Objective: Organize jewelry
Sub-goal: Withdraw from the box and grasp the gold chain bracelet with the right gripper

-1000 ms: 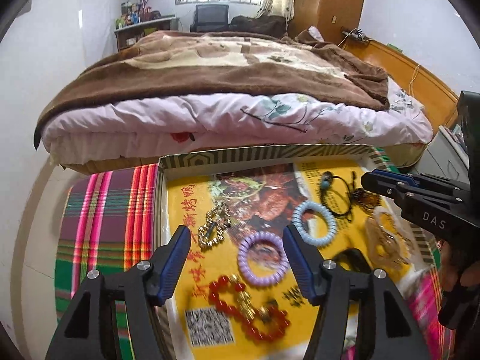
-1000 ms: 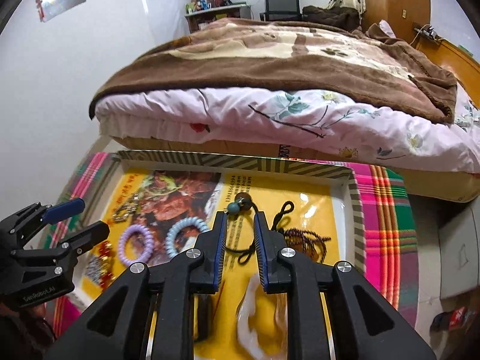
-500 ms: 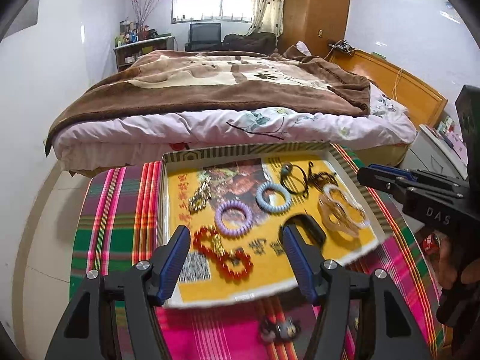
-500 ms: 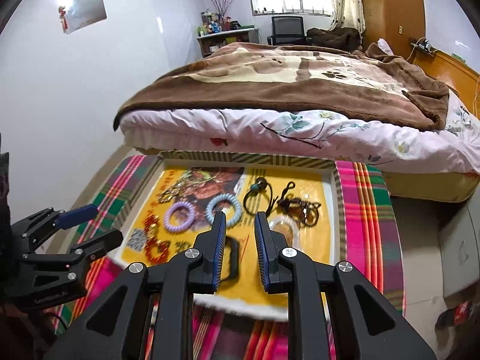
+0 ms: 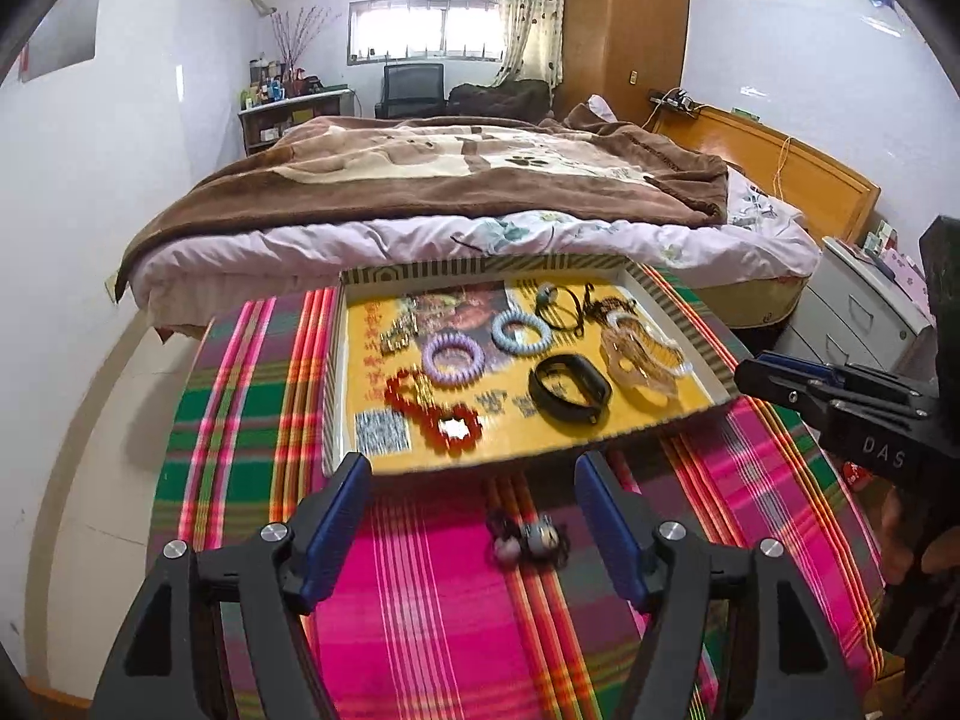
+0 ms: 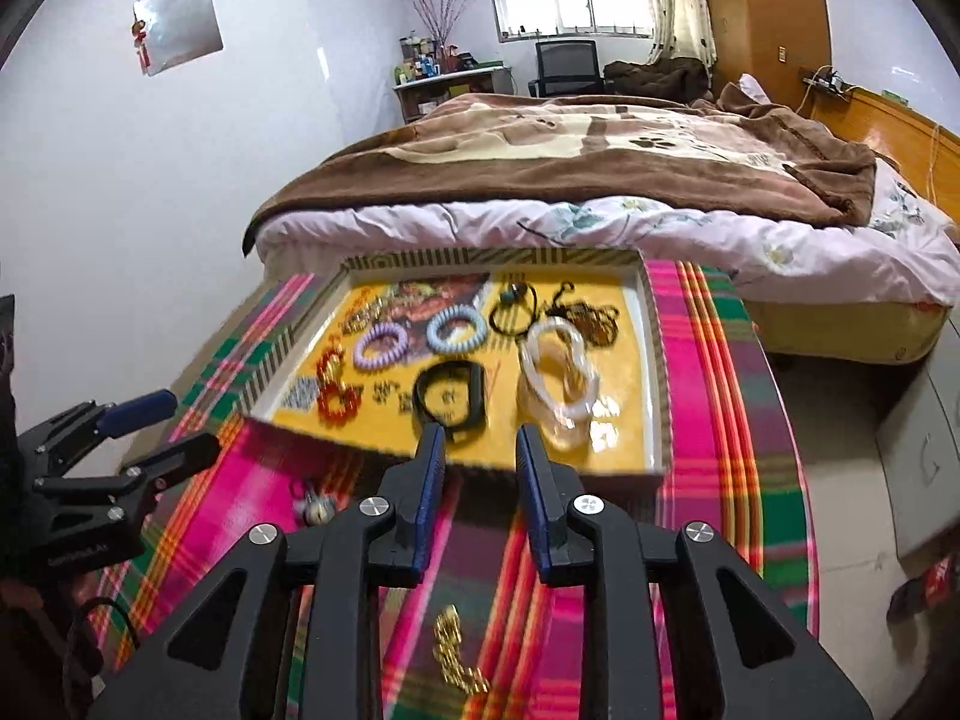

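Observation:
A shallow yellow-lined tray (image 5: 678,306) (image 6: 654,360) sits on a plaid cloth and holds a red bead bracelet (image 5: 432,414), purple (image 5: 453,354) and blue (image 5: 521,333) coil ties, a black band (image 5: 569,387) (image 6: 450,399) and a clear bangle (image 5: 645,360) (image 6: 561,372). A small beaded piece (image 5: 528,537) (image 6: 315,507) lies on the cloth in front of the tray. A gold chain (image 6: 456,654) lies on the cloth under the right gripper. My left gripper (image 5: 474,516) is open and empty, held back above the cloth. My right gripper (image 6: 480,474) is narrowly open and empty.
The plaid cloth (image 5: 420,630) covers the low table. A bed with a brown blanket (image 5: 450,180) stands just behind the tray. White drawers (image 5: 864,312) stand at the right. The wall is at the left.
Both grippers have pulled back and up from the tray, so the whole tray and the cloth in front show. The right gripper's jaws have opened a little.

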A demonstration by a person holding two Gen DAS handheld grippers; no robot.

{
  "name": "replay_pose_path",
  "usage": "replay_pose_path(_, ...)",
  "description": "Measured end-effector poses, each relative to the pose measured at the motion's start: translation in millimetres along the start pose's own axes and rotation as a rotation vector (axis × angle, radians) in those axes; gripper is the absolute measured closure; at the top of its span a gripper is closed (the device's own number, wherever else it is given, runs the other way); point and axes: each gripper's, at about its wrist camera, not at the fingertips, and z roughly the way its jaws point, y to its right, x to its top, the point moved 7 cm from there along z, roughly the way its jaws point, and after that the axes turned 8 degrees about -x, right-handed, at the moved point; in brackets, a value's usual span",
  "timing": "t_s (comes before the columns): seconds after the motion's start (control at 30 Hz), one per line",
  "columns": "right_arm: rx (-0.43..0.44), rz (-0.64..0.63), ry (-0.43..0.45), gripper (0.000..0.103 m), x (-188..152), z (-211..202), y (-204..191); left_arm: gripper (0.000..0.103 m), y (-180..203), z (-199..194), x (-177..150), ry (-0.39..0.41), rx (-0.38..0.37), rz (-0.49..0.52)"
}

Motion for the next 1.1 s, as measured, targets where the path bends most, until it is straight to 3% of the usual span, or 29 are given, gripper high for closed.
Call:
replay_pose_path(0.17, 0.016, -0.021, -0.017, 0.076, -31.3, -2.5, -0.3, 0.033, -6.3, -4.6, -24.3, -0.021, -0.013, -0.039)
replay_pose_path(0.33, 0.031, -0.021, -0.063, 0.064, -67.6, 0.4, 4.0, 0.026, -22.1, -9.0, -44.3, -0.019, -0.022, -0.112)
replay_pose_path(0.47, 0.036, -0.048, -0.120, 0.063, -91.3, 9.3, -2.0, 0.026, -31.8, -7.7, -54.6, -0.030, -0.016, -0.146)
replay_pose_path(0.6, 0.045, -0.099, -0.123, 0.063, -100.5, 9.7, -14.0, 0.026, -36.2, -4.6, -62.7, -0.043, -0.014, -0.165)
replay_pose_path(0.77, -0.004, -0.210, -0.138, 0.063, -108.6, 17.4, -31.2, 0.026, -40.1, -0.2, -69.0, -0.060, -0.011, -0.176)
replay_pose_path(0.97, -0.027, -0.220, -0.134, 0.064, -117.0, 18.2, -31.4, 0.026, -42.6, 4.7, -72.0, -0.074, -0.006, -0.182)
replay_pose_path(1.0, -0.028, -0.218, -0.133, 0.067, -118.5, 17.5, -30.8, 0.026, -42.6, 6.4, -72.1, -0.078, -0.007, -0.183)
replay_pose_path(1.1, -0.036, -0.200, -0.132, 0.088, -118.5, 16.2, -26.0, 0.026, -42.2, 10.1, -72.3, -0.084, -0.008, -0.184)
